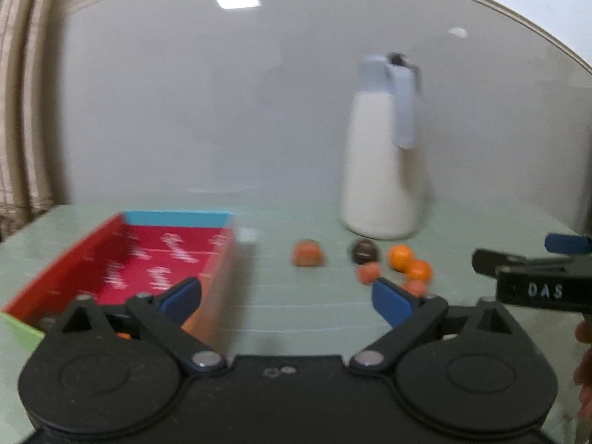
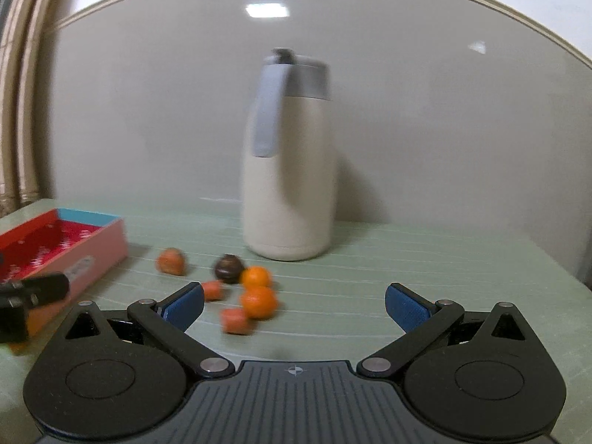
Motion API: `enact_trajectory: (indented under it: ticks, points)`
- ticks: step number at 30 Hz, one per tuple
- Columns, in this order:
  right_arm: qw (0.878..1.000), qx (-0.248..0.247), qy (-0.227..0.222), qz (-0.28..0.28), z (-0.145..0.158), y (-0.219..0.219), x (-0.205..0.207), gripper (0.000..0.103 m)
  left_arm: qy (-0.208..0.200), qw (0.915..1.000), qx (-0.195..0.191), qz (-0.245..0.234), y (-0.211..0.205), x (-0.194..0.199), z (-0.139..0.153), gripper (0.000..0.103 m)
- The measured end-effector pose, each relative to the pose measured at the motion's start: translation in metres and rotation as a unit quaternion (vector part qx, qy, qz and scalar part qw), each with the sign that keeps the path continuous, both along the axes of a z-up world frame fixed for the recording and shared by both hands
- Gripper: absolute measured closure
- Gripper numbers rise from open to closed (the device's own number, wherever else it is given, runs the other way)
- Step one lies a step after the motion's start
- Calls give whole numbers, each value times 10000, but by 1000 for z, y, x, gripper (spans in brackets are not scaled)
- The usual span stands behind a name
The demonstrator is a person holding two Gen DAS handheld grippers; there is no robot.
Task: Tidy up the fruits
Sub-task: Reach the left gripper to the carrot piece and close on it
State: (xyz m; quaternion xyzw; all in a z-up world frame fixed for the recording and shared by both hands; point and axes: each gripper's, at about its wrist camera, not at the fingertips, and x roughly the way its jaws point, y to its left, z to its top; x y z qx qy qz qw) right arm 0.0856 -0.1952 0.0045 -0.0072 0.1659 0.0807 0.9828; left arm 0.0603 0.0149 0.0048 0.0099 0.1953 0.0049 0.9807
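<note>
Several small fruits lie loose on the pale green table: two bright oranges [image 2: 258, 298], a dark brown round one [image 2: 228, 268], and reddish-orange pieces [image 2: 170, 261]. In the left wrist view the same cluster [image 1: 399, 257] sits ahead and right, with one reddish fruit [image 1: 307, 252] apart to the left. A red box [image 1: 122, 270] with a blue end wall stands open at the left, also seen as the red box [image 2: 63, 244]. My left gripper [image 1: 286, 298] is open and holds nothing, beside the box. My right gripper [image 2: 294, 309] is open and holds nothing, just short of the fruits.
A tall cream thermos jug [image 2: 286, 170] with a grey lid and handle stands behind the fruits near the wall, also visible as the jug [image 1: 384, 155]. A curtain [image 1: 22, 111] hangs at the left. The table's edge runs at the far right.
</note>
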Motion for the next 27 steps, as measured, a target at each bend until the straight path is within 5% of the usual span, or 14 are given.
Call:
enact_trajectory:
  ticks: [9, 14, 22, 27]
  points:
    - [9980, -37, 131, -625, -8, -64, 13, 0, 481, 9986, -110, -209, -52, 38, -17, 22]
    - [9956, 117, 252, -892, -12, -96, 17, 0, 737, 9967, -28, -340, -76, 68, -25, 45]
    - [9945, 159, 293, -991, -14, -118, 29, 0, 1111, 9924, 80, -517, -100, 93, -42, 60]
    - [9952, 167, 284, -922, -14, -121, 36, 0, 1237, 9915, 29, -411, -102, 106, -47, 84]
